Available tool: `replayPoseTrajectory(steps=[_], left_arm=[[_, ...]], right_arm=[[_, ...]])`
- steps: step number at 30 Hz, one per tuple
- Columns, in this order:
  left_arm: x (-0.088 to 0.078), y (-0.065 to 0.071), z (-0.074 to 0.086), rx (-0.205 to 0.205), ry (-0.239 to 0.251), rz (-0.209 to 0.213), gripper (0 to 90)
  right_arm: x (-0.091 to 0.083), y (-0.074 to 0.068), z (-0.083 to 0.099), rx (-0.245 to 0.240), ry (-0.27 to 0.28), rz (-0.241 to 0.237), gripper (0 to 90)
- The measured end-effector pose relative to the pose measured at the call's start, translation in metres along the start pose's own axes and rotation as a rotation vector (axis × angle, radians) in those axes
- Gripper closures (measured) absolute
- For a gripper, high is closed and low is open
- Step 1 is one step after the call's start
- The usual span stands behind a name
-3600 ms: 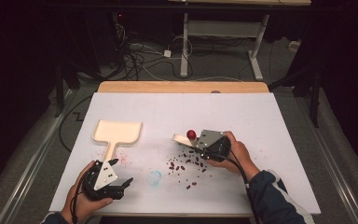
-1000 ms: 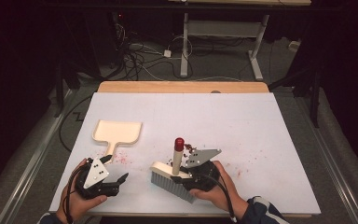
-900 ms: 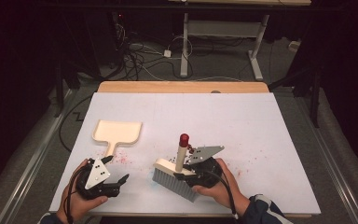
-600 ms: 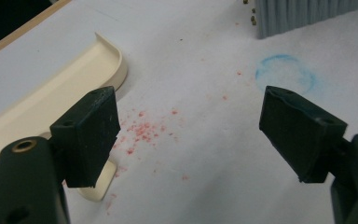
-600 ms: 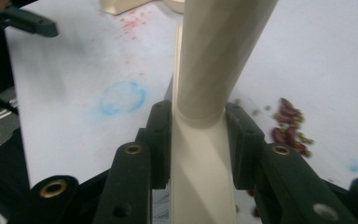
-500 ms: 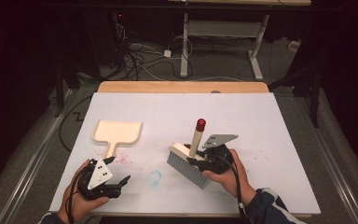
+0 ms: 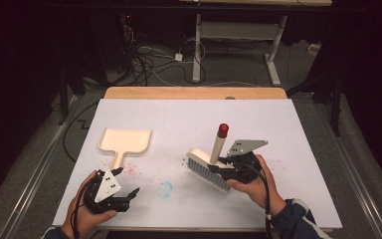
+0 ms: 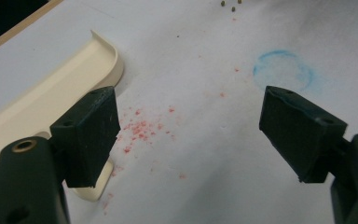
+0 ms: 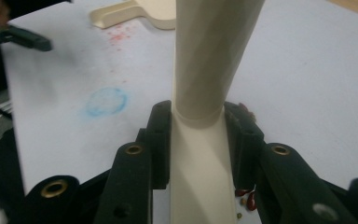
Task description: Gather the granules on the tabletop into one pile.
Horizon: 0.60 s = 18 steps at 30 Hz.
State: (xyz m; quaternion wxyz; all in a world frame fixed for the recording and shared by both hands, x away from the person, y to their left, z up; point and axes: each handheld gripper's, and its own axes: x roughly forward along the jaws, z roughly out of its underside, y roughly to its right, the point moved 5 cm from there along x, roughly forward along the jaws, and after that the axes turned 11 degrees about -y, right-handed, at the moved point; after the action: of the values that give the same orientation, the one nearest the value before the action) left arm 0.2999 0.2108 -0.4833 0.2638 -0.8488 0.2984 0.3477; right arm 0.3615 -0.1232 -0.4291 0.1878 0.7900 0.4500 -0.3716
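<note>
The right gripper [image 7: 225,164] is clenched on the cream handle of a brush [image 7: 214,157], its pads pressing the handle from both sides in the right gripper view [image 9: 200,154]. The brush is held above the worktop [image 7: 278,144], right of centre, its handle rising to a red tip and its bristle head pointing down and to the left. The left gripper [image 7: 124,186] rests at the near left edge with its jaws released and wide apart, nothing between them; in the left gripper view [image 8: 186,135] they frame bare white surface.

One cream dustpan [image 7: 124,142] lies flat on the left, its handle pointing toward the left gripper and nothing blocking the way between them. A scatter of red crumbs [image 8: 140,128] lies just beside the dustpan's handle. One faint blue ring [image 7: 165,189] marks the surface between the two grippers. A few dark red beans [image 9: 247,198] show beneath the right gripper, and small specks dot the surface near the brush head.

The worktop is covered in white, with a wooden strip along its far edge. Behind it the room is dark, with tangled cables [image 7: 149,59] on the floor and the white legs of another table [image 7: 238,35]
</note>
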Motion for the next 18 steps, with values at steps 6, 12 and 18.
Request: replayPoseTrajectory(steps=[6,12,18], left_arm=[[0.002,0.001,0.0,0.004,-0.009,0.005,19.2],[0.004,0.003,0.0,0.02,-0.019,0.01,19.2],[0.009,0.005,-0.002,0.024,-0.029,0.027,19.3]], right_arm=[[-0.02,-0.02,0.014,-0.25,0.01,-0.101,67.6],[-0.016,-0.026,0.04,-0.421,-0.063,-0.216,67.6],[-0.004,-0.004,0.033,-0.449,-0.038,-0.277,67.5]])
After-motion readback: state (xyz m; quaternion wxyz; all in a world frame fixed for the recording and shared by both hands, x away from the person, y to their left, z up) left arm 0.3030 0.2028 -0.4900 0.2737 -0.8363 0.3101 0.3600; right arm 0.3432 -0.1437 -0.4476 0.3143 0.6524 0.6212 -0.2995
